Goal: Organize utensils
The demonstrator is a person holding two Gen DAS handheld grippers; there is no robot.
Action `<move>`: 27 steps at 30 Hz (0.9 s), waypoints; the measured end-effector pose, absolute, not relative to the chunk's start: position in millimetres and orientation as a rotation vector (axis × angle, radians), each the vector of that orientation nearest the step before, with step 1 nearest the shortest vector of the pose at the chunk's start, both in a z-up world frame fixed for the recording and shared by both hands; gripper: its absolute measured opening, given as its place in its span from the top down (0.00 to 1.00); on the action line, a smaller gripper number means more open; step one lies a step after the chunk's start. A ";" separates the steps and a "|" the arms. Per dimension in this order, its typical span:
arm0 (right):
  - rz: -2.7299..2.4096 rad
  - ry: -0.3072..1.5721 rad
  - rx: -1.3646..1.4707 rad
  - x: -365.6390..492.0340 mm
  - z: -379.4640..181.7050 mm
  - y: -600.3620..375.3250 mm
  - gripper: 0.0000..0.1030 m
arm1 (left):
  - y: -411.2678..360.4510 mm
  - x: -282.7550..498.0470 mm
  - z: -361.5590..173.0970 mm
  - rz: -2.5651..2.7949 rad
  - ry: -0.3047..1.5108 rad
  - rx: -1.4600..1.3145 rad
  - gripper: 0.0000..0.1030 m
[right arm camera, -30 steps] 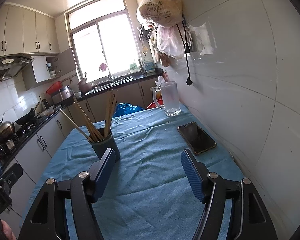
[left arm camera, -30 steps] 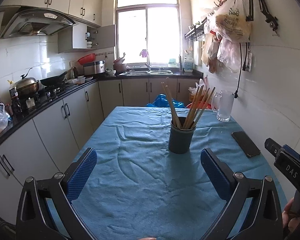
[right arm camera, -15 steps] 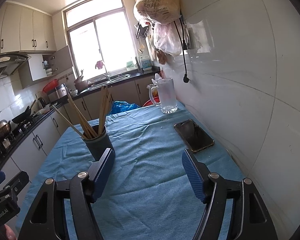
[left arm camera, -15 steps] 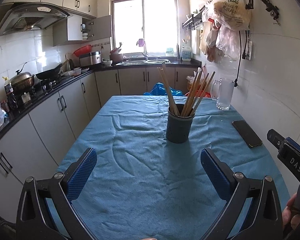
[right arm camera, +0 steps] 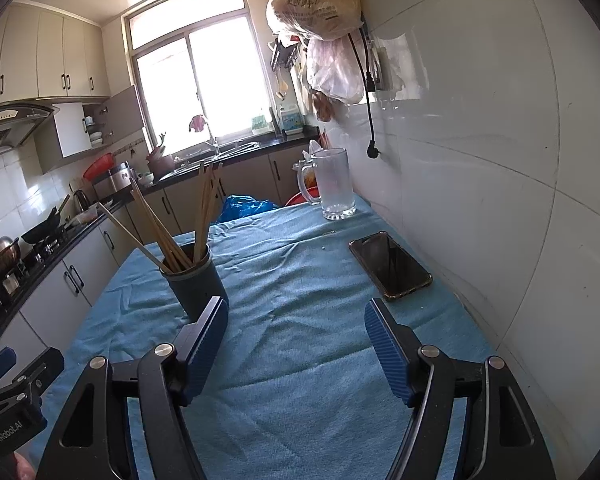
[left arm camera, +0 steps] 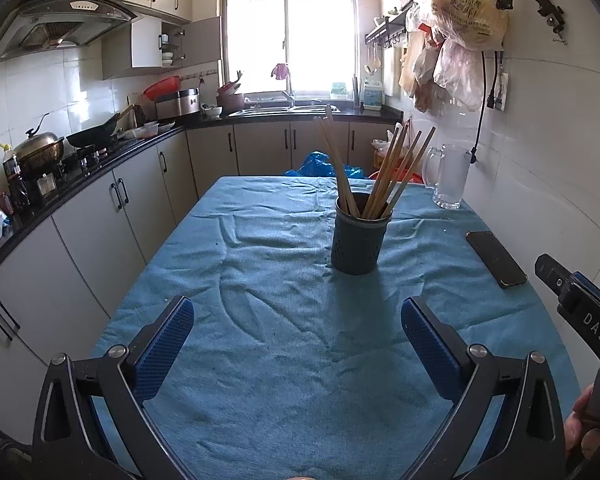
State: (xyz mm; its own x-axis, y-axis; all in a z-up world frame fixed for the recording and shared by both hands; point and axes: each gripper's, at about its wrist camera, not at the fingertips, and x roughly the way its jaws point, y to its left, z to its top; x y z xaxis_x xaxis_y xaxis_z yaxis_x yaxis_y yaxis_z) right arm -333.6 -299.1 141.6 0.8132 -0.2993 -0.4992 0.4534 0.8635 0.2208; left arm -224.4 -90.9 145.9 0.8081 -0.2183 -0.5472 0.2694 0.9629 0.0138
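holding both the left gripper (left arm camera: 298,334) and right gripper (right arm camera: 296,338) open, we judge the chopsticks (left arm camera: 374,172) light, stiff, slippery; grip them mid-shaft above the holder (left arm camera: 358,240).

You have one dark utensil holder (left arm camera: 361,240) standing on the table (left arm camera: 260,320), at about 12 o'clock from your left tongs (left arm camera: 298,334). In it you can count roughly seven wooden chopsticks (left arm camera: 384,172); where they bunch together the exact number is hard to tell. You have one glass mug (left arm camera: 450,176) at 1 o'clock and one black phone (left arm camera: 496,253) at 2 o'clock. You hold two tongs in all, the left pair and the right tongs (right arm camera: 296,344), each with two blue pads.
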 end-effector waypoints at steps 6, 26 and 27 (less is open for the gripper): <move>-0.405 0.480 0.337 -331.5 139.2 -296.1 0.26 | -91.1 -222.3 143.6 -0.263 0.583 0.093 0.00; -0.400 0.498 0.332 -328.2 132.5 -291.8 0.24 | -90.2 -218.2 136.9 -0.255 0.606 0.088 0.00; -0.399 0.499 0.332 -328.3 132.3 -291.9 0.24 | -89.9 -218.8 136.4 -0.255 0.606 0.089 0.00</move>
